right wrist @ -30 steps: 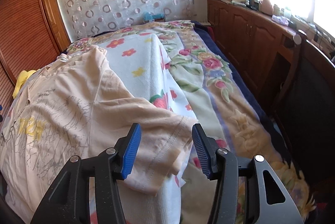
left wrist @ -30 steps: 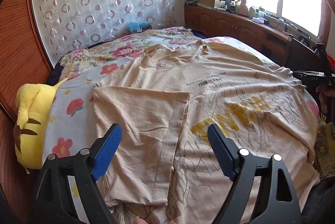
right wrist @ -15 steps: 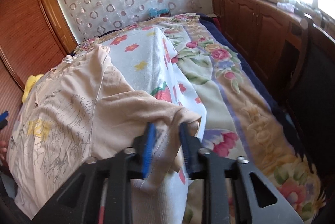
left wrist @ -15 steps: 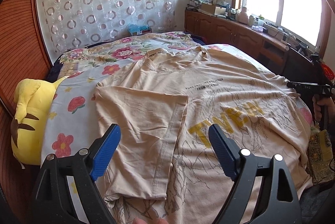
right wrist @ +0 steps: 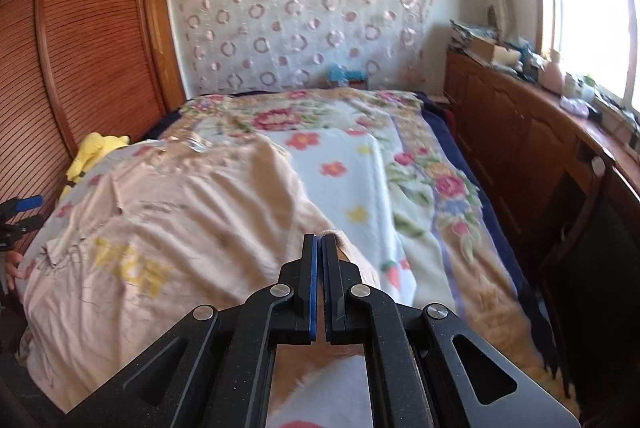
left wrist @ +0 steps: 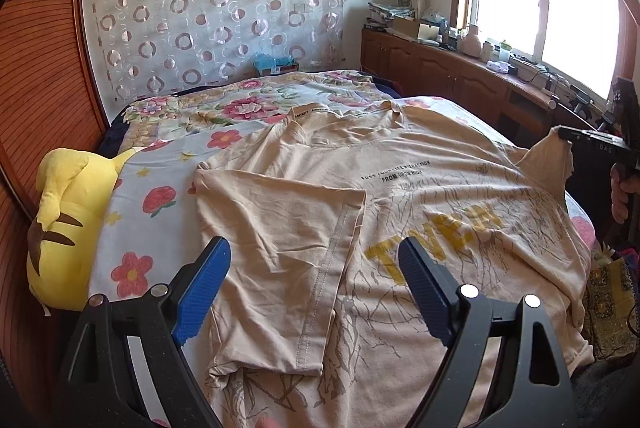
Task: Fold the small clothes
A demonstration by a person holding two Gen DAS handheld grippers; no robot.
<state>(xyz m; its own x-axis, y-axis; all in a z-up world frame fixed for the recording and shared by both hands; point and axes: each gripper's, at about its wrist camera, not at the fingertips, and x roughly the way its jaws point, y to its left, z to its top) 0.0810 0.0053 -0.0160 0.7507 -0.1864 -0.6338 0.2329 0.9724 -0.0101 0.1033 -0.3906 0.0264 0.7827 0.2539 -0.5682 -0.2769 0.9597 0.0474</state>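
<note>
Right gripper [right wrist: 319, 248] is now clenching the beige T-shirt's [left wrist: 420, 196] right sleeve [right wrist: 340, 240] — a second ago its fingers were standing apart around that sleeve — so the second sleeve fold is probably starting. The left gripper [left wrist: 314, 268] is hovering released over the left sleeve [left wrist: 280, 248], which is already lying folded in over the chest. The shirt is lying face-up on the floral bed [left wrist: 160, 228] — long axis running near to far, collar [left wrist: 316, 112] pointing far, toward the curtain [left wrist: 220, 8].

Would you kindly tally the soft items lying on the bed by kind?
Beige printed T-shirt: 1
Yellow plush toy: 1
White flower-print blanket: 1
Floral-bordered bedspread: 1
Total: 4
</note>
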